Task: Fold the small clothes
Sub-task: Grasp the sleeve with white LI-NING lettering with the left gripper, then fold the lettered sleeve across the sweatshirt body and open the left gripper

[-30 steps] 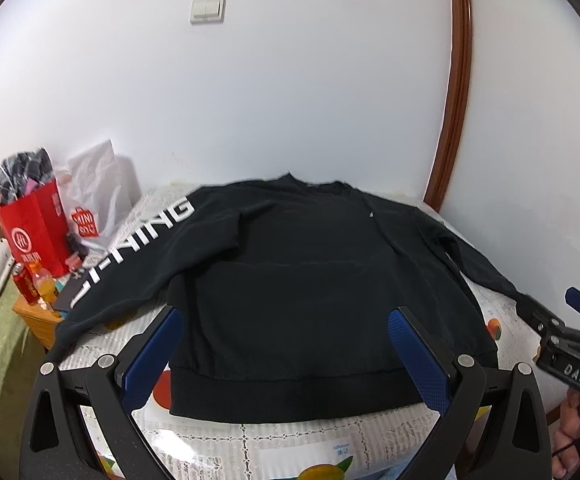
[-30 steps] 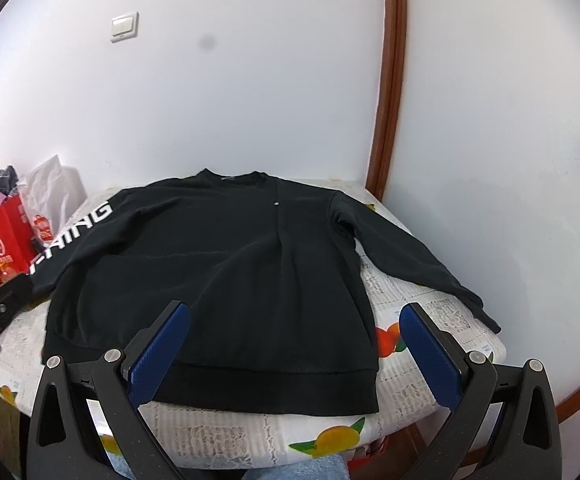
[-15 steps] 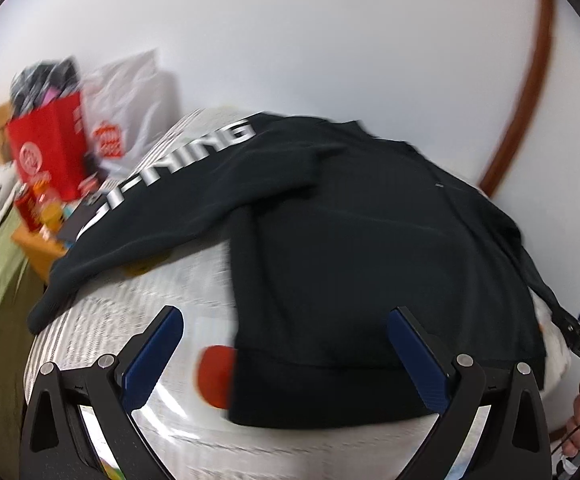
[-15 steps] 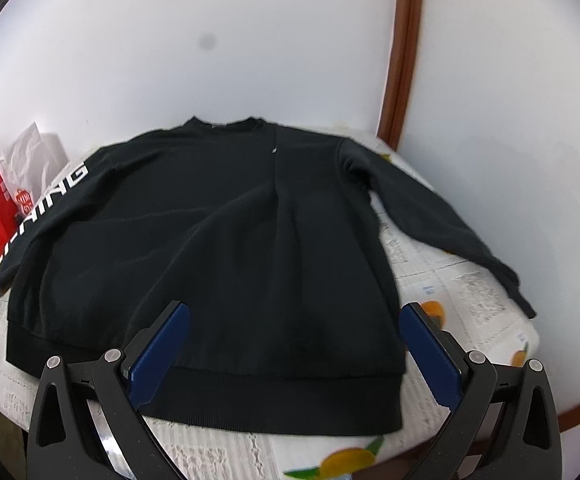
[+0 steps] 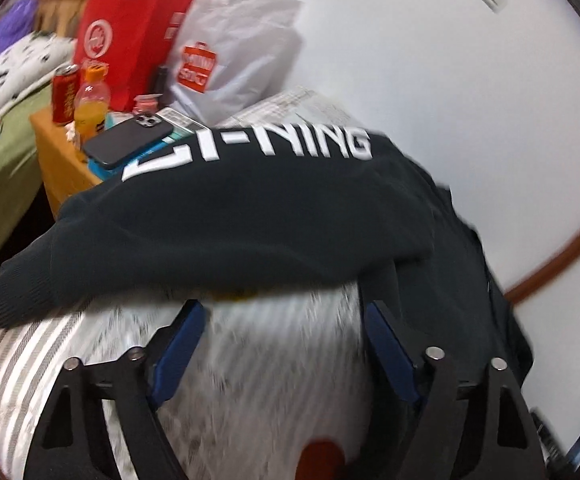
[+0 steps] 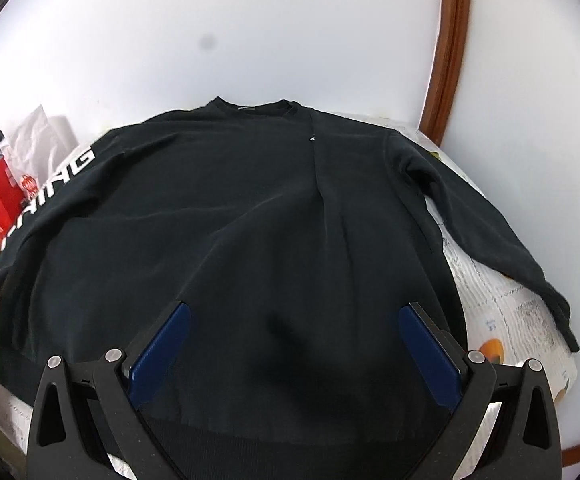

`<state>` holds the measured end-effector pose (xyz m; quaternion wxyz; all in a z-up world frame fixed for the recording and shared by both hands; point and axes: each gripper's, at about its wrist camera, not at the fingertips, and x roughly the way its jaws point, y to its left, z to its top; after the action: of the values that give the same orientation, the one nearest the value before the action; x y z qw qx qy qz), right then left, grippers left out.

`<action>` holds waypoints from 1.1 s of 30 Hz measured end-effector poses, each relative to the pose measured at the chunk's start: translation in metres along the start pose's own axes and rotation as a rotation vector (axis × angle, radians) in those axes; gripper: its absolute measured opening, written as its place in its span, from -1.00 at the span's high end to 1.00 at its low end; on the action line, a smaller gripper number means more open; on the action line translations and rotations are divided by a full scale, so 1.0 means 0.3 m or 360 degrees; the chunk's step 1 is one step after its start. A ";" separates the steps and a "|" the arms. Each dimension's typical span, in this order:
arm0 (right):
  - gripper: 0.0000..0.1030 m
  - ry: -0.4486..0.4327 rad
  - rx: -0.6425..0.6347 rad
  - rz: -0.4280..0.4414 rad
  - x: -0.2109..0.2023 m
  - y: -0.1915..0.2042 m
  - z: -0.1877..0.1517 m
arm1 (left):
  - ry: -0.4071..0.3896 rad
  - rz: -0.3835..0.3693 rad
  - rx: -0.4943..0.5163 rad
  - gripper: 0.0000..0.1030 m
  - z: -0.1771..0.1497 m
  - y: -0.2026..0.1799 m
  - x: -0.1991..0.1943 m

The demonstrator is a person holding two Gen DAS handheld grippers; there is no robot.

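My left hand-held gripper (image 5: 281, 332) sits low over the near-left edge of the desk (image 5: 49, 352), jaws apart and just been closing some, w/ only cloth-covered desk between the pads, nothing pinched yet. Right hand-held gripper (image 6: 294, 332) hangs wide open above the near hem of the black sweatshirt (image 6: 229, 220), pads clear of the fabric as far as I can tell. The sweatshirt lies flat, front up, body centred on the desk, collar at the far side by the wall. Just past my left jaws the lettered sleeve (image 5: 217, 216) runs out left, cuff drooping over the desk edge; the plain sleeve (image 6: 486, 224) trails off to the right. I reckon step 1 is that left sleeve: go in under the cuff end, get both layers, pinch firm, then lift & lay it across the chest w/o dragging the body. Far left, beyond the sleeve, a side cabinet holds a phone (image 5: 125, 140), drinks and bags, so keep the swing inward.
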<state>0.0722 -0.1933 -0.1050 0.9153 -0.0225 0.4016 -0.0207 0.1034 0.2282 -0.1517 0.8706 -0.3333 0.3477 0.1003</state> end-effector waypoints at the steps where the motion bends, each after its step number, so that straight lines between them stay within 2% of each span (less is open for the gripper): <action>1: -0.98 0.0014 -0.0011 -0.0014 0.011 0.004 0.008 | -0.0019 0.0002 -0.0041 -0.47 0.014 0.009 0.012; 5: -0.98 0.0073 -0.0046 -0.0048 0.061 0.018 0.039 | -0.0096 0.0108 -0.0147 -0.16 0.054 0.024 0.051; 7: -0.98 0.0084 -0.0064 -0.0058 0.077 0.017 0.050 | -0.0116 0.0197 -0.0154 0.14 0.077 0.023 0.070; 9: -0.98 0.0082 -0.0082 -0.0059 0.090 0.014 0.064 | -0.0077 0.0309 -0.0131 0.59 0.104 0.018 0.098; 12: -0.98 0.0061 -0.0116 -0.0038 0.111 -0.007 0.105 | -0.0027 0.0387 -0.0025 0.81 0.149 -0.010 0.112; 15: -0.98 0.0026 -0.0144 -0.0033 0.117 -0.035 0.144 | -0.0096 0.0442 0.0094 0.83 0.187 -0.073 0.068; 19: -0.98 -0.0047 -0.0160 -0.0051 0.120 -0.117 0.207 | -0.0206 0.0419 0.0268 0.86 0.260 -0.232 0.007; 25: -0.98 -0.0151 -0.0103 -0.0117 0.069 -0.306 0.230 | -0.0272 0.0258 0.0570 0.87 0.307 -0.592 0.035; 29: -0.98 -0.0147 -0.0049 -0.0154 0.055 -0.449 0.197 | -0.0242 0.0085 0.0789 0.87 0.264 -0.872 0.109; 33: -0.98 -0.0092 -0.0008 -0.0197 0.071 -0.553 0.140 | -0.0074 -0.0069 0.0915 0.87 0.184 -1.099 0.250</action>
<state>0.1143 -0.3591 -0.0826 0.9234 -0.0501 0.3729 -0.0756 0.3226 0.0101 -0.0042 0.9390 -0.0777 0.3346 -0.0133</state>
